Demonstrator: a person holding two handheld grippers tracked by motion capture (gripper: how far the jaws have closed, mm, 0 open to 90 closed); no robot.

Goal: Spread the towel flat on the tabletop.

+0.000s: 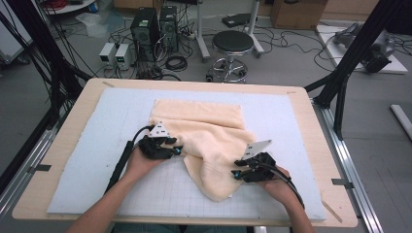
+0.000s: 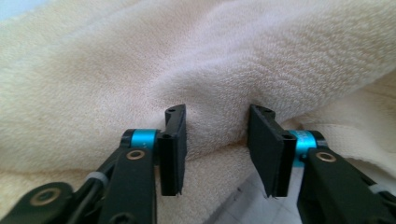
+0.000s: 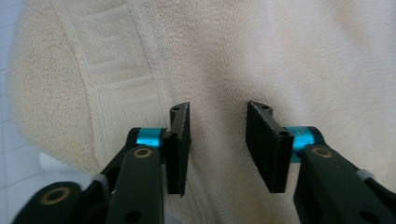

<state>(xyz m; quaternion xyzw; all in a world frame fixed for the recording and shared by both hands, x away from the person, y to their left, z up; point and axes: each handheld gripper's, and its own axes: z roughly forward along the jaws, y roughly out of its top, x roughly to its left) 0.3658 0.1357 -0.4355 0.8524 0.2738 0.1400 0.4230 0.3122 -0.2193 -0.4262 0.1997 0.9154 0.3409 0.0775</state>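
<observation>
A cream terry towel [image 1: 209,136] lies crumpled on the pale gridded mat [image 1: 121,111], its far part flat and a folded lobe reaching toward the front edge. My left gripper [image 1: 177,150] sits at the towel's left edge, pointing right. In the left gripper view its jaws [image 2: 217,144] stand apart with a soft fold of towel [image 2: 210,60] just beyond them, pads not pressing. My right gripper [image 1: 236,172] is at the lobe's right side, pointing left. In the right gripper view it [image 3: 217,144] is open over the towel [image 3: 280,56], near its hemmed band [image 3: 116,60].
The mat covers most of a wooden table [image 1: 82,97]. Beyond the far edge stand a round black stool [image 1: 232,43], computer towers [image 1: 145,26] and loose cables on the floor. Black frame struts [image 1: 340,82] rise at the table's right rear corner.
</observation>
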